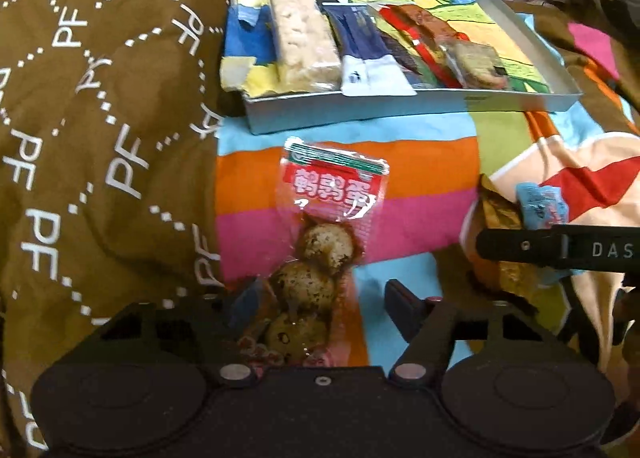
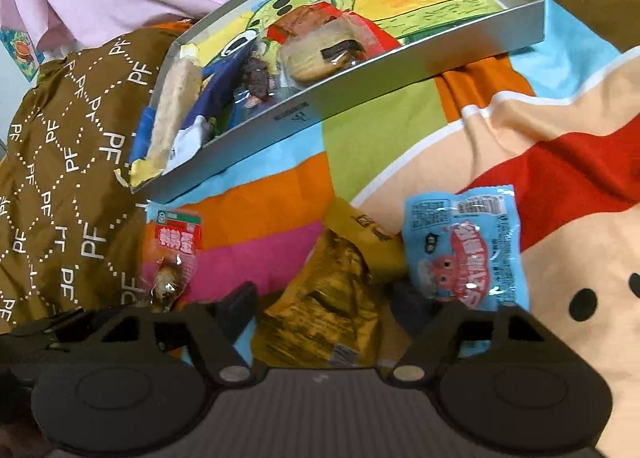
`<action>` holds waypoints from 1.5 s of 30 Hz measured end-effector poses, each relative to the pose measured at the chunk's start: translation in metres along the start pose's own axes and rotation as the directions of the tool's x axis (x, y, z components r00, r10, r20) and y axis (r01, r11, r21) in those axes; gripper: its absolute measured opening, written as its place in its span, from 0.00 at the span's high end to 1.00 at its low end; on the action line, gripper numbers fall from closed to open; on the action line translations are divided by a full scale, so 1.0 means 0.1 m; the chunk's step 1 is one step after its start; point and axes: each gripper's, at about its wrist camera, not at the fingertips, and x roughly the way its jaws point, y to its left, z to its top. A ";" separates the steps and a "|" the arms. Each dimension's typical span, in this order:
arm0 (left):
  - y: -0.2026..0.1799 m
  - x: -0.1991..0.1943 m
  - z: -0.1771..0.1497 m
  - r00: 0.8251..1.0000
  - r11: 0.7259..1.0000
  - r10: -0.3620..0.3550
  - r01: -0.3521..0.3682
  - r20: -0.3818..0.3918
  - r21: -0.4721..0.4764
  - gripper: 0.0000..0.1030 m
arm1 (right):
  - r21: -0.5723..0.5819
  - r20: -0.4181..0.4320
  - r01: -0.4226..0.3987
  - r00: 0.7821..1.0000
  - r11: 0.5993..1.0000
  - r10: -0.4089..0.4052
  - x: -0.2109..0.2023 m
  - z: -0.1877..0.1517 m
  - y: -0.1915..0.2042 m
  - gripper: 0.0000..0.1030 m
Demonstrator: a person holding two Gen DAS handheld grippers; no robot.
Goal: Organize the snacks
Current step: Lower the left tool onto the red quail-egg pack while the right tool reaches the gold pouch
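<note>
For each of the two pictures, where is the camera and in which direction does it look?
Left wrist view: on the left gripper, looking forward and down at the egg pack between its fingers; the tray lies beyond, and the right gripper's finger shows at the right.
Right wrist view: on the right gripper, looking forward and down at the gold pack between its fingers, beside the blue pack.
Both share the tray, egg pack, blue pack and striped cloth.

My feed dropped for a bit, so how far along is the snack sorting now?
Done: several snacks already lie in the gray tray, among them a rice bar and a navy packet. In hand: the left hand-held gripper straddles the quail egg pack, the right hand-held gripper the gold packet; neither looks lifted. Left: those two and the blue packet.
</note>
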 end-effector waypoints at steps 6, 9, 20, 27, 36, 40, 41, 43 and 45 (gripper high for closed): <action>-0.10 -0.02 -0.06 1.000 1.000 -0.021 0.022 -0.016 0.013 0.36 | 0.014 -0.026 -0.033 0.999 0.999 0.033 -0.09 -0.06 -0.05 0.39; -0.13 -0.04 -0.08 0.999 0.999 -0.043 0.044 -0.028 0.011 0.36 | 0.028 -0.045 -0.050 0.998 0.998 0.051 -0.15 -0.09 -0.08 0.40; -0.16 0.00 -0.07 1.000 0.998 -0.004 0.006 -0.024 0.070 0.33 | 0.120 -0.102 -0.100 0.988 0.988 0.112 -0.16 -0.09 -0.19 0.34; -0.16 -0.01 -0.06 1.000 0.997 0.016 -0.013 -0.027 0.080 0.48 | 0.065 -0.105 -0.062 0.992 0.996 0.069 -0.20 -0.15 -0.10 0.43; -0.21 -0.06 -0.11 0.995 0.998 -0.066 0.066 -0.071 0.002 0.50 | 0.143 -0.114 -0.104 0.986 0.984 0.121 -0.37 -0.22 -0.20 0.57; -0.26 -0.10 -0.16 0.990 0.995 -0.103 0.101 -0.092 -0.024 0.50 | 0.166 -0.107 -0.112 0.986 0.980 0.131 -0.44 -0.24 -0.25 0.59; -0.27 -0.11 -0.17 0.989 0.994 -0.108 0.106 -0.096 -0.033 0.50 | 0.169 -0.103 -0.112 0.986 0.979 0.131 -0.47 -0.24 -0.26 0.59; -0.28 -0.12 -0.19 0.988 0.992 -0.120 0.116 -0.102 -0.044 0.50 | 0.172 -0.096 -0.113 0.987 0.979 0.131 -0.51 -0.26 -0.26 0.60; -0.30 -0.13 -0.21 0.987 0.992 -0.121 0.117 -0.103 -0.045 0.50 | 0.171 -0.091 -0.114 0.987 0.979 0.131 -0.54 -0.28 -0.27 0.61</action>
